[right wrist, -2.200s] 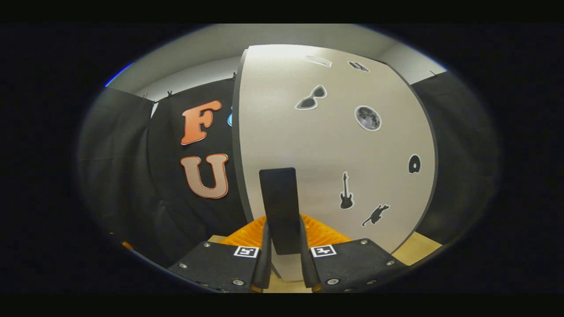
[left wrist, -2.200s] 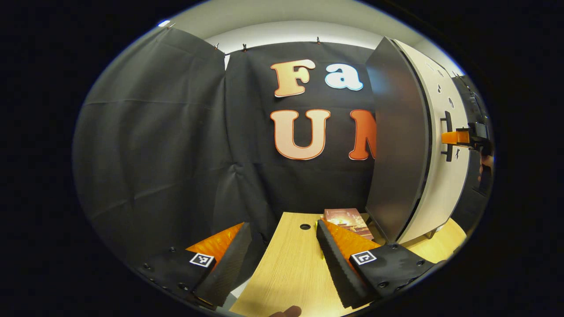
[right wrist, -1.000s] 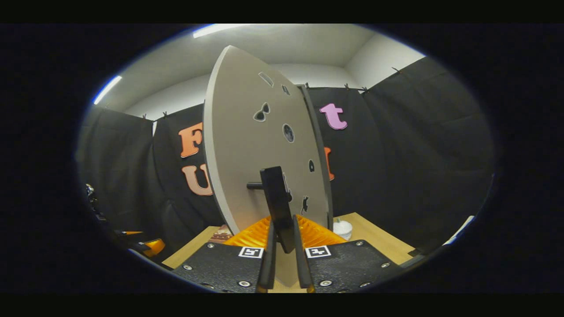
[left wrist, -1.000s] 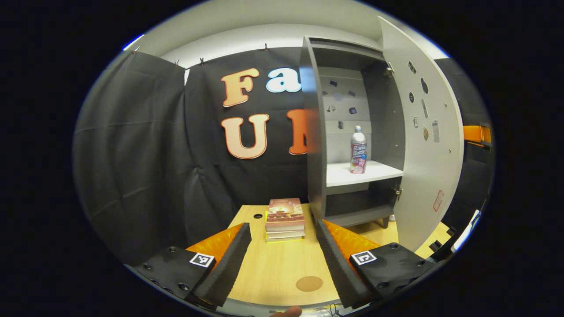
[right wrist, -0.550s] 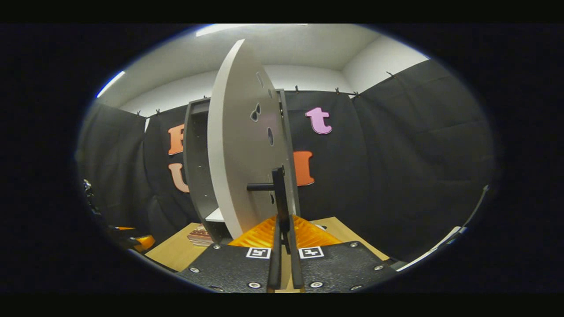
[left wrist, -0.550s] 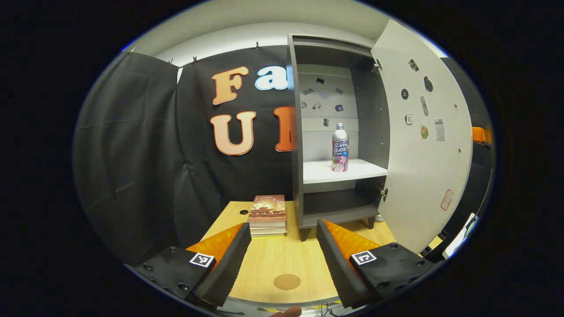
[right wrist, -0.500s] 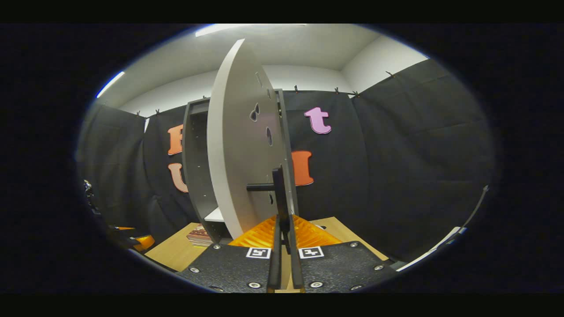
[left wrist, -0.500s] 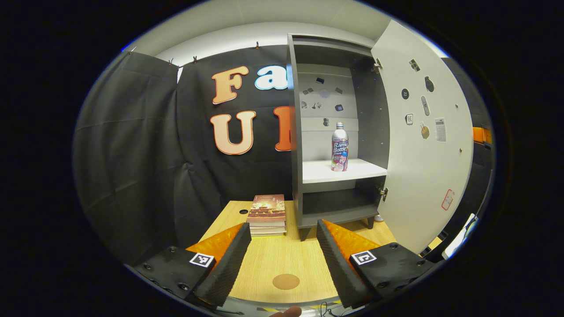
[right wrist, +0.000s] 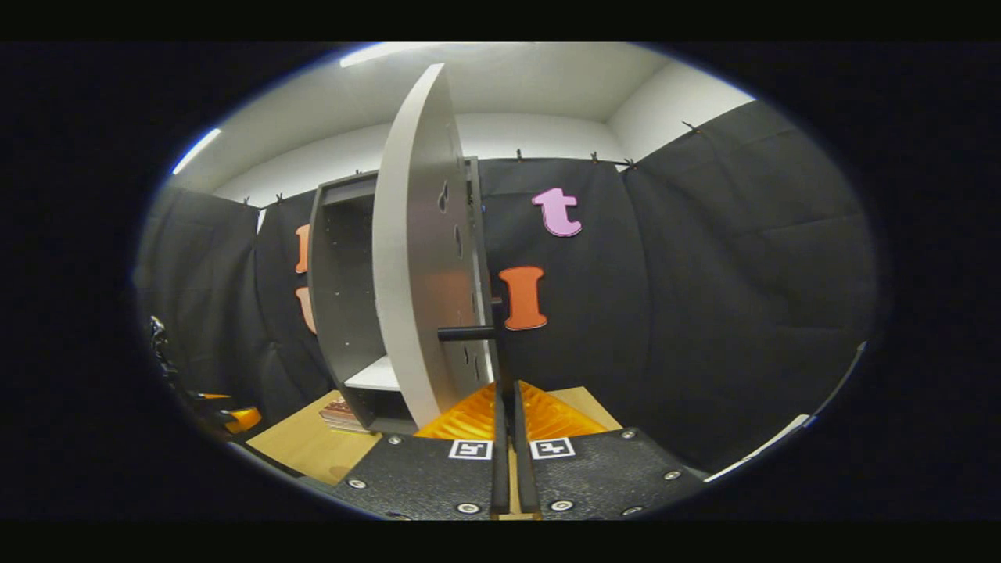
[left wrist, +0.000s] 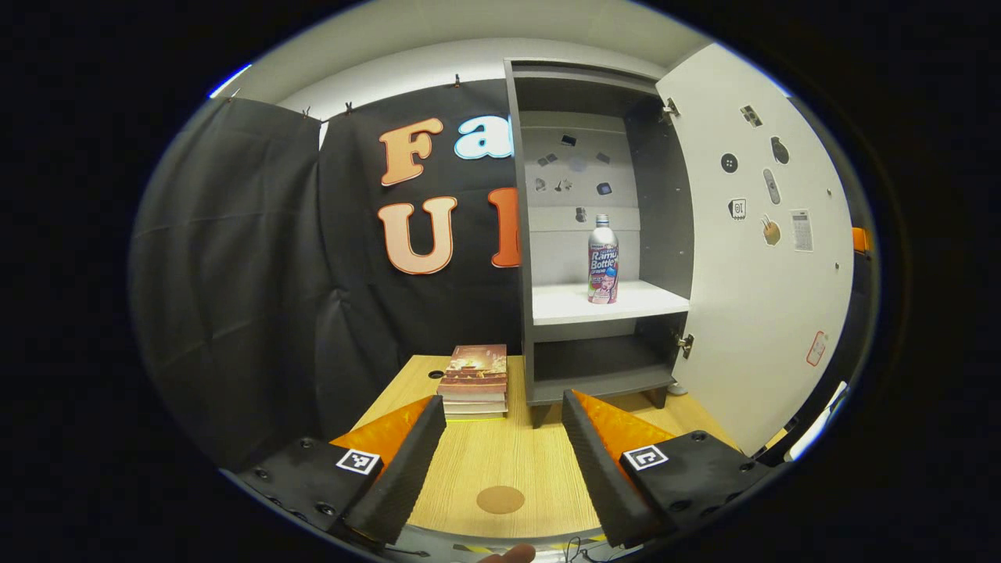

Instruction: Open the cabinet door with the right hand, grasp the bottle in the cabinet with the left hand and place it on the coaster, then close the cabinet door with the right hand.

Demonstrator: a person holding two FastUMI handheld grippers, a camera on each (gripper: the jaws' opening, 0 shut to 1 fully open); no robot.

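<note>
We hold the left gripper [left wrist: 500, 438] spread wide above the coaster [left wrist: 500, 500] on the table [left wrist: 539, 461]; the right gripper [right wrist: 507, 422] pinches the door handle [right wrist: 489, 336]. Farther back, the bottle [left wrist: 603, 259] stands on the open cabinet's shelf [left wrist: 602, 302].

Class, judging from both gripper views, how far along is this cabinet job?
Done: the cabinet door stands wide open. In hand: the right claw grips the door handle. Left: the bottle stands on the shelf; the open left claw must move it to the coaster, then the door closes.
</note>
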